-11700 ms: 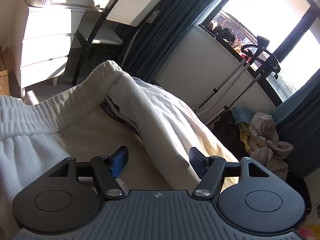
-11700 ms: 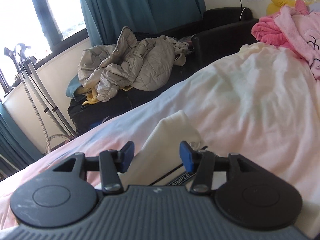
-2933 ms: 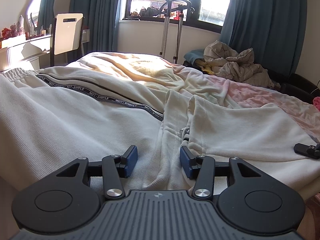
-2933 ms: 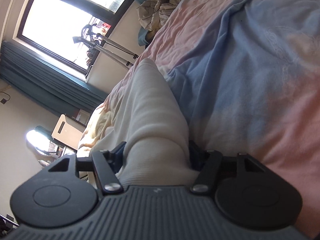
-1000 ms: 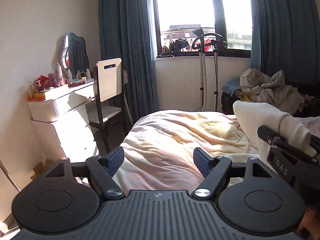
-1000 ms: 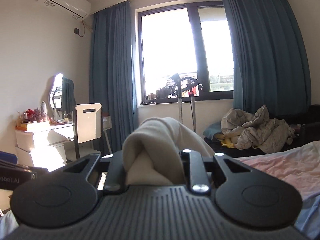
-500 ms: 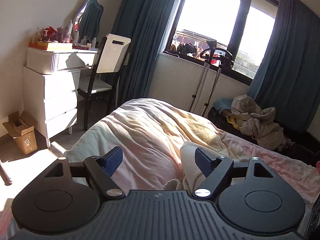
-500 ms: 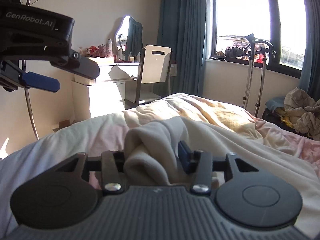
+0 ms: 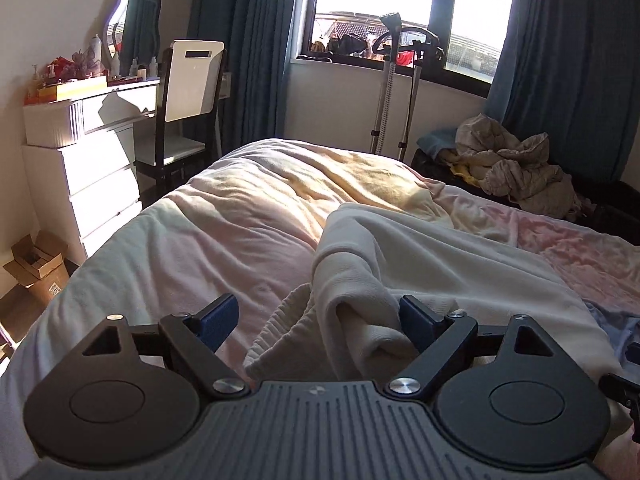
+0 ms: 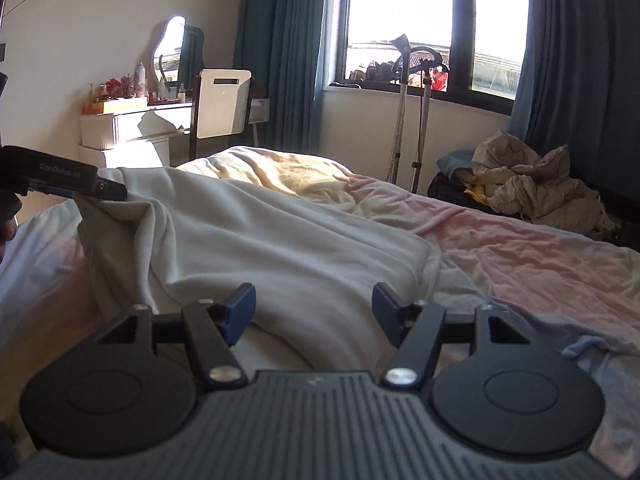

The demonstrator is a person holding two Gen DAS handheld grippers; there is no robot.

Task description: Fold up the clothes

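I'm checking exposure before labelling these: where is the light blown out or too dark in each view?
Left wrist view: the window is blown white, sun glares on the dresser, and the curtains go near black. Right wrist view: the same white window, and the cream garment lies in shade.

**Both tools low over the bed, jaws parting**

The left tool [image 9: 316,320] points forward and somewhat downward. Its jaws stand wide and are opening; the cream garment [image 9: 360,280] bunches between them, lying against the right blue pad [image 9: 416,322] and clear of the left one. In the right wrist view this tool [image 10: 100,190] shows at the left edge, with cloth hanging at its tip.

The right tool [image 10: 314,314] also tilts slightly downward. Its jaws are opening, the garment lying between and under them, neither pad pressing on it.
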